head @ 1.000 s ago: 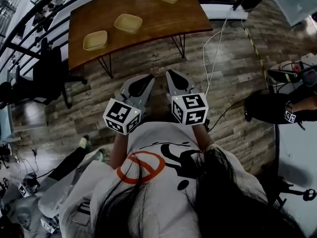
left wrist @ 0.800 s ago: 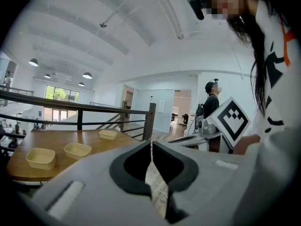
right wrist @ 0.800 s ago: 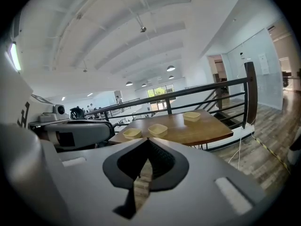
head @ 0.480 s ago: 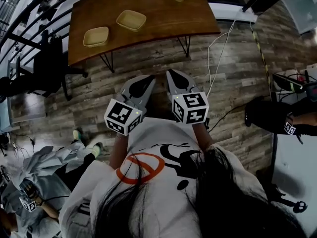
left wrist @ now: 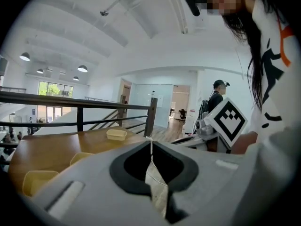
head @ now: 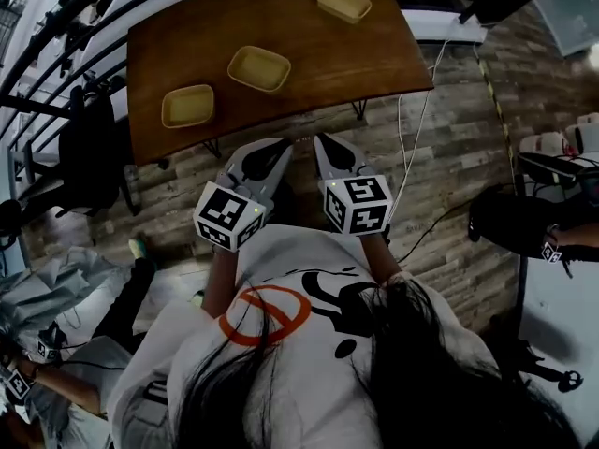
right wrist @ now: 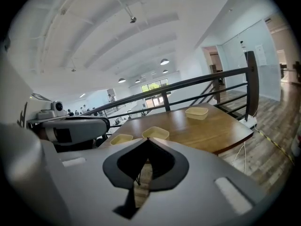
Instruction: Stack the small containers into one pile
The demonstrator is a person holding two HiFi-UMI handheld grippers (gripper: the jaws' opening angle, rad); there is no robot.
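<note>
Three shallow tan containers stand apart on the brown table (head: pixel 374 59): the left container (head: pixel 187 106), the middle container (head: pixel 259 68) and the far right container (head: pixel 343 2). Both grippers are held side by side near my chest, over the wooden floor, short of the table's near edge. My left gripper (head: pixel 278 146) is shut with nothing in it, and so is my right gripper (head: pixel 324 142). In the left gripper view the jaws (left wrist: pixel 151 139) meet, with one container (left wrist: pixel 116 134) beyond them. The right gripper view shows closed jaws (right wrist: pixel 147 140) and the middle container (right wrist: pixel 155 133) just past them.
A black railing (right wrist: pixel 207 81) runs behind the table. A dark chair (head: pixel 89 152) stands at the table's left end. White cables (head: pixel 412 148) trail over the floor on the right. A person crouches at the lower left (head: pixel 56 344), and another person sits at the right edge (head: pixel 533 223).
The table and containers have slid down and nearer in the head view. Both grippers stay shut by my chest. The person at the lower left has shifted.
</note>
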